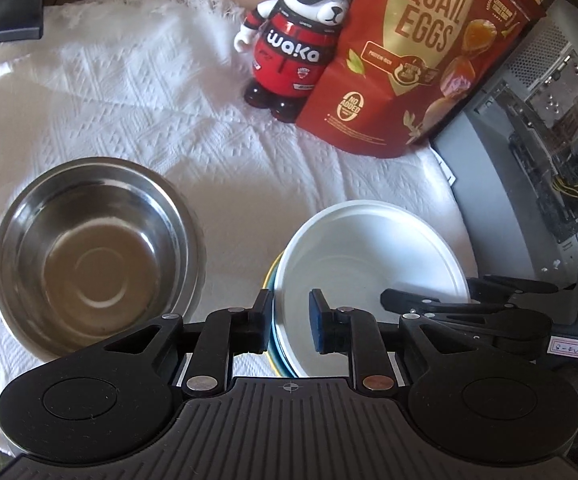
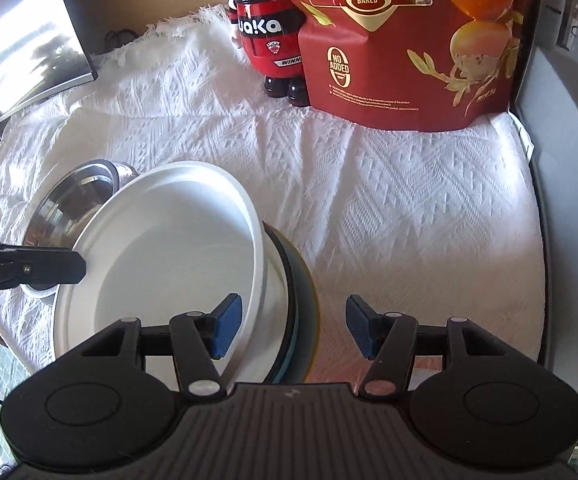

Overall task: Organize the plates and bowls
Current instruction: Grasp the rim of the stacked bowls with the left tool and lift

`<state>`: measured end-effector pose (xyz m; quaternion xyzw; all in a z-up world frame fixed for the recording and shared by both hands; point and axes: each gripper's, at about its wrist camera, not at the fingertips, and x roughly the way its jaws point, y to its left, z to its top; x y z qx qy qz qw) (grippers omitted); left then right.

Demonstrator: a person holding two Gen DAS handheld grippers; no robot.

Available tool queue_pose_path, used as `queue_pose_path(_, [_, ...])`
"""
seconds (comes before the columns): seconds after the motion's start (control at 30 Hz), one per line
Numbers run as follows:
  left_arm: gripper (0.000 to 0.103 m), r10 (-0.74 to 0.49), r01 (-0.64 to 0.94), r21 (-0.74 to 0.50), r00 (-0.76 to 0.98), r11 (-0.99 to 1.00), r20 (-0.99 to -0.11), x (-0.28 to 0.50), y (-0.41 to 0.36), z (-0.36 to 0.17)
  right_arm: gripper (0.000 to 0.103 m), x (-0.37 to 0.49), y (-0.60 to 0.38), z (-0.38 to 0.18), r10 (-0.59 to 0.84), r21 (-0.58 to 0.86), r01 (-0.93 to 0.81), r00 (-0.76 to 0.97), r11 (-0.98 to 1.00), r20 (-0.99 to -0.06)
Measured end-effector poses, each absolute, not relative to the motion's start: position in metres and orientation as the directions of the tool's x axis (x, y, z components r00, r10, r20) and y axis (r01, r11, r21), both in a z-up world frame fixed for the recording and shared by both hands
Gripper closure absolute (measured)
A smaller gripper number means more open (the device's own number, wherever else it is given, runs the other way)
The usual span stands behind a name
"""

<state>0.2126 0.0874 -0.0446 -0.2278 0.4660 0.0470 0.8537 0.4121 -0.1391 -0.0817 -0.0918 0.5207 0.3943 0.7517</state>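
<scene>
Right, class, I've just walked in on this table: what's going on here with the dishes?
A person with a gripper in each hand is sorting dishes on a white cloth. The white plate sits atop a stack of plates. The left gripper straddles the stack's rim, jaws slightly apart; the right gripper is open around the opposite rim. A steel bowl waits empty beside the stack.

- One round stainless-steel bowl [image 1: 97, 256], on the white cloth.
- One white round plate [image 1: 373, 264] on top of a stack; rims of white, blue and yellow dishes [image 2: 303, 312] show beneath it, though their exact number cannot be told.
- One white woven cloth [image 1: 149, 92].
- One red-and-black bear figurine [image 1: 293, 48].
- One red quail-egg pouch [image 1: 421, 56].
- Two black two-finger grippers: left gripper [image 1: 291, 320], right gripper [image 2: 293, 330].
</scene>
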Motion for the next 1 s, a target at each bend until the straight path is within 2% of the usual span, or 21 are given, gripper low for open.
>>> queue_pose_path(0.07, [0.081, -0.133, -0.303, -0.350, 0.556, 0.886, -0.820, 0.213, 0.091, -0.048, 0.045, 0.414, -0.141, -0.083, 0.490, 0.260, -0.687, 0.159, 0.678, -0.857])
queue_pose_path(0.1, [0.073, -0.139, -0.314, -0.358, 0.551, 0.879, -0.823, 0.213, 0.094, -0.051, 0.045, 0.417, -0.142, -0.084, 0.483, 0.254, -0.681, 0.166, 0.687, -0.860])
queue_pose_path(0.2, [0.062, -0.170, -0.342, -0.394, 0.531, 0.853, -0.830, 0.215, 0.103, -0.060, 0.045, 0.425, -0.147, -0.089, 0.472, 0.262, -0.649, 0.170, 0.714, -0.865])
queue_pose_path(0.37, [0.066, -0.209, -0.374, -0.424, 0.497, 0.825, -0.843, 0.218, 0.107, -0.071, 0.045, 0.433, -0.146, -0.094, 0.498, 0.324, -0.621, 0.126, 0.714, -0.858])
queue_pose_path(0.5, [0.066, -0.226, -0.379, -0.441, 0.493, 0.813, -0.840, 0.220, 0.106, -0.080, 0.045, 0.434, -0.144, -0.101, 0.531, 0.406, -0.593, 0.042, 0.695, -0.846])
queue_pose_path(0.67, [0.066, -0.253, -0.367, -0.443, 0.462, 0.818, -0.850, 0.231, 0.098, -0.094, 0.045, 0.431, -0.136, -0.110, 0.518, 0.421, -0.600, -0.012, 0.681, -0.856])
queue_pose_path(0.87, [0.060, -0.275, -0.382, -0.480, 0.479, 0.790, -0.834, 0.236, 0.096, -0.103, 0.044, 0.425, -0.124, -0.113, 0.518, 0.443, -0.639, -0.081, 0.629, -0.852])
queue_pose_path(1.0, [0.060, -0.281, -0.390, -0.492, 0.484, 0.778, -0.829, 0.237, 0.097, -0.103, 0.044, 0.429, -0.126, -0.117, 0.532, 0.476, -0.628, -0.114, 0.616, -0.839])
